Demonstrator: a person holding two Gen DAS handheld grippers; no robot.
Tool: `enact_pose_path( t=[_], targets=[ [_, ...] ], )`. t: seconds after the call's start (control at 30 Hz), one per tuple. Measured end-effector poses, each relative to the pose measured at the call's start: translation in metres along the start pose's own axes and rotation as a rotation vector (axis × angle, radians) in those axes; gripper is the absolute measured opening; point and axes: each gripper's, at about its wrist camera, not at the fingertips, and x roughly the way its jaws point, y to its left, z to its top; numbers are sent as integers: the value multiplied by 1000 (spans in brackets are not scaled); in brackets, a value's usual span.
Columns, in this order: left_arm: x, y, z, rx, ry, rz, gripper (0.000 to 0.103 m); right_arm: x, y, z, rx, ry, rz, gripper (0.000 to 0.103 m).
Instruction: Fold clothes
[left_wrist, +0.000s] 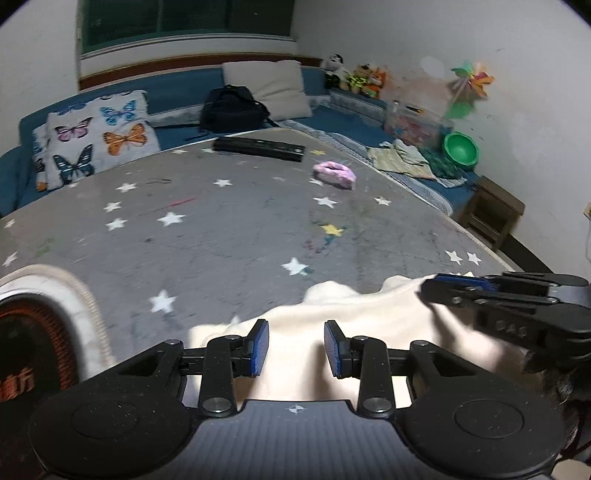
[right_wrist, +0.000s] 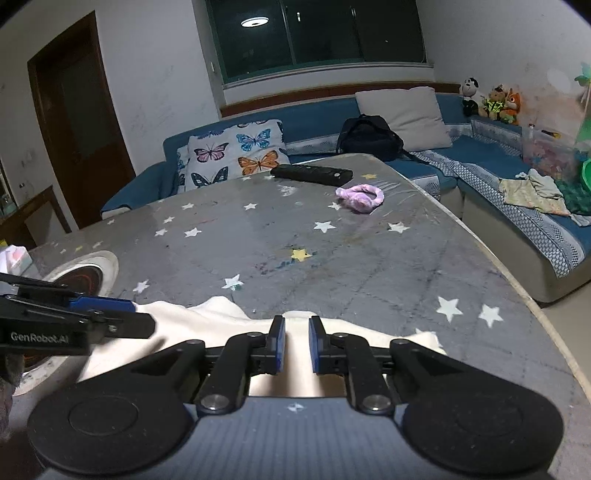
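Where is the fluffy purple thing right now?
The purple thing lies on the far side of the starry table, just this side of the long black bar, toward the right.

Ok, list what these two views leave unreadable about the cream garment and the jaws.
- Cream garment: its near part is hidden by each gripper body in both wrist views; type unclear.
- Left gripper: jaws apart over the cloth; contact unclear.
- Right gripper: same.

"GenRobot.AI" — white lettering, left tool (right_wrist: 110, 314)
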Motion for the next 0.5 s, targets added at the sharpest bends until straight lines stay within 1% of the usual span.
enact_pose_path(
  t=[0.1,0.27,0.37,0.43,0.5],
  targets=[
    [13,-2,2,9,9,-2,35,8,2,-1,-14,4,-10,22],
    [29,-3,2,19,27,7,35,17,6,-8,-47,10,-25,22],
    [27,-4,2,18,27,9,35,13,9,-7,-63,3,-31,23],
    [24,-4,2,17,25,9,35,8,10,-6,-61,-5,-29,26],
    [21,-5,1,24,22,17,37,3,13,-8,-69,-6,-26,39]
  ],
)
